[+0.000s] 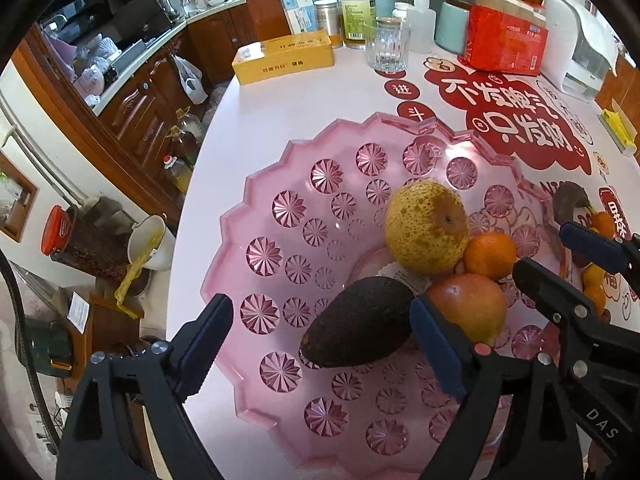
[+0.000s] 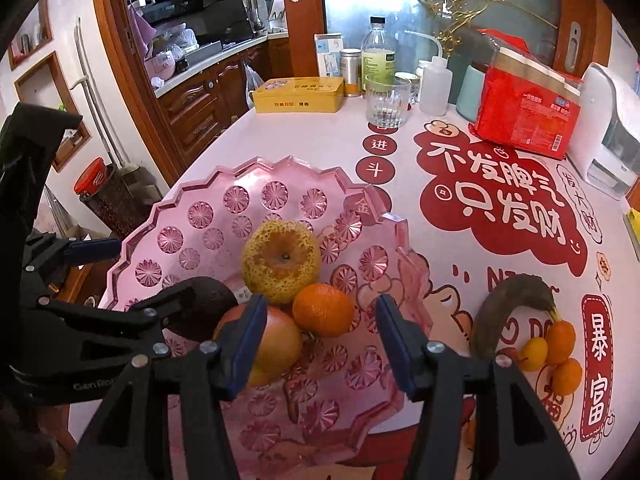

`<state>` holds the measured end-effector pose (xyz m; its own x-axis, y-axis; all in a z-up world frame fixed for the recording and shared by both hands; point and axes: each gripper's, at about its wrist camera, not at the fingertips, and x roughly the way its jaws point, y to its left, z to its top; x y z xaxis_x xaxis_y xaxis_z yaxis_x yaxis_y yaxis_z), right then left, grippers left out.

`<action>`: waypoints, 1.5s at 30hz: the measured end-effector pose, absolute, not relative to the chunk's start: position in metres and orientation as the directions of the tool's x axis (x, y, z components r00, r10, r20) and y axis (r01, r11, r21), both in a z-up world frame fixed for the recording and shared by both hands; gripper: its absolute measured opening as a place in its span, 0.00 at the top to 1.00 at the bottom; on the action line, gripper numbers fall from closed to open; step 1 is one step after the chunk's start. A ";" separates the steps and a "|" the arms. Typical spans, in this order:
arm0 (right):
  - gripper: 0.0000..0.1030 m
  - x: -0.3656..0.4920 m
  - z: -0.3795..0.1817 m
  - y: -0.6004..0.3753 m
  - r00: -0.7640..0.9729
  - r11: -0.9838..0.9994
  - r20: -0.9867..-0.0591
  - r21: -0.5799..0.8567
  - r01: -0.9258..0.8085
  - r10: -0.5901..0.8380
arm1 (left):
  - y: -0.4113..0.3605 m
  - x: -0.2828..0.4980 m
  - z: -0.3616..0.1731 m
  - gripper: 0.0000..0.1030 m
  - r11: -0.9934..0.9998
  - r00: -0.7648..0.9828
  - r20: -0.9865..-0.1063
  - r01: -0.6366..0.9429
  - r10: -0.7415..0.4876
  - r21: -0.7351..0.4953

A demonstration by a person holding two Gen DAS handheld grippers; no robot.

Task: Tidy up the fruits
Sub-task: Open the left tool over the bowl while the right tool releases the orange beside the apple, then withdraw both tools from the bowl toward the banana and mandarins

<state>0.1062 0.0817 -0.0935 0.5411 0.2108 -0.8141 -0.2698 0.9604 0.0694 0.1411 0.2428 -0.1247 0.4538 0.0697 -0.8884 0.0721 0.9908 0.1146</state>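
A pink cut-glass bowl (image 1: 280, 168) (image 2: 208, 200) holds a speckled yellow pear (image 1: 426, 226) (image 2: 280, 260), an orange (image 1: 490, 254) (image 2: 323, 310), a red-yellow apple (image 1: 470, 304) (image 2: 276, 344) and a dark avocado (image 1: 360, 320) (image 2: 204, 308). My left gripper (image 1: 320, 306) is open over the bowl. The avocado lies between its fingers, and the left pad stands well clear of it. My right gripper (image 2: 321, 308) is open just in front of the orange, its left finger (image 2: 244, 340) overlapping the apple. A blackened banana (image 2: 508, 308) and several small oranges (image 2: 556, 348) lie on the table right of the bowl.
Along the back of the table stand a ribbed glass (image 2: 387, 100), a yellow tin (image 2: 298, 94), bottles (image 2: 378, 56), a red package (image 2: 528, 116) and a white appliance (image 2: 608, 132). The round table's edge curves close past the bowl's left side, with kitchen cabinets beyond.
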 end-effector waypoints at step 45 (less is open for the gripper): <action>0.45 0.014 -0.039 -0.047 0.606 0.992 -0.791 0.005 -0.129 0.083 | 0.109 0.066 -0.057 0.10 0.961 0.516 -0.856 0.247 -0.025 0.121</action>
